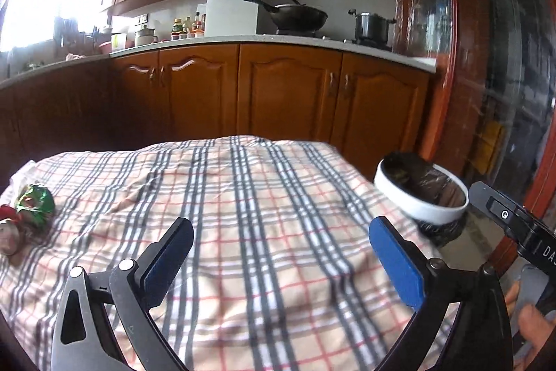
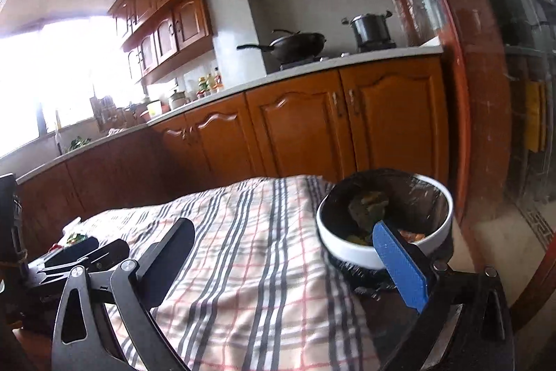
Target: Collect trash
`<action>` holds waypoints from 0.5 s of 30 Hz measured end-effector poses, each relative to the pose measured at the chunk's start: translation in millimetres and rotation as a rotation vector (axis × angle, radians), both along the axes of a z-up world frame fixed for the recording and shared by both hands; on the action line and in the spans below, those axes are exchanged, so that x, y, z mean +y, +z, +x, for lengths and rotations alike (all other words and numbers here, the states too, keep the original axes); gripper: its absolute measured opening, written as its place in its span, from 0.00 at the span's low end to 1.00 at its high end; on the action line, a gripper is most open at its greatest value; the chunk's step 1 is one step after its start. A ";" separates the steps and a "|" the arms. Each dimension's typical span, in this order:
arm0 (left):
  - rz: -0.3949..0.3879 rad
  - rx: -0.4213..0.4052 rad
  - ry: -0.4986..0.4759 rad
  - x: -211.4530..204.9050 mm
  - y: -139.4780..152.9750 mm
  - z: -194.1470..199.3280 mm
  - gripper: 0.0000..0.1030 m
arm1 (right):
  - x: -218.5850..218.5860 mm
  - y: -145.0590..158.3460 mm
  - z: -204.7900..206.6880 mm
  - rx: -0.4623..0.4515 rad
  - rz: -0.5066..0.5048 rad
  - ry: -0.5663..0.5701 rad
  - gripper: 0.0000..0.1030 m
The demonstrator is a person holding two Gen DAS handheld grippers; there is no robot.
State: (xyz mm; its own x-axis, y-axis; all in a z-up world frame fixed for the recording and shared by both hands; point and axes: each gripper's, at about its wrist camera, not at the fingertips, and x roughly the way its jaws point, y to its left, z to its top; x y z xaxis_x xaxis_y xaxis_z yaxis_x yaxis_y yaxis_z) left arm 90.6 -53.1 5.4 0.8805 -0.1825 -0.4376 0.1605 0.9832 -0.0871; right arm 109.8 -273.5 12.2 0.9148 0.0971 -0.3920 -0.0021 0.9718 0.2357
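Your left gripper (image 1: 281, 249) and right gripper (image 2: 283, 252) both gape empty over the checked cloth (image 1: 243, 197). Only the left view shows crumpled wrappers (image 1: 34, 204) at the cloth's left edge; the right view looks into the white bin (image 2: 351, 252) at its right edge, kitchen cabinets (image 2: 295, 127) behind.

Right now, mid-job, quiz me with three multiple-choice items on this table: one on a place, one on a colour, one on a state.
1. Where does the bin stand?
A. at the table's right edge
B. on the counter
C. on the stove

2. What colour is the crumpled wrapper on the checked cloth?
A. blue
B. green
C. white

3. How do the left gripper jaws stand?
A. clamped on the wrapper
B. shut, empty
C. wide open, empty

Answers:
1 A, it sits beside the cloth's right side.
2 B, shiny green foil.
3 C, only cloth shows between the pads.
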 end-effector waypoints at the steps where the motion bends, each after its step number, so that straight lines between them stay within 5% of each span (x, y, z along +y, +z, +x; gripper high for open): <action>1: 0.009 0.005 0.004 -2.1 -1.8 -1.0 0.99 | 1.1 -1.7 -0.7 0.008 0.003 0.004 1.00; 15: 0.033 0.009 0.039 -5.1 -12.5 -6.5 0.99 | 19.5 -23.3 -12.3 0.023 -0.011 0.030 1.00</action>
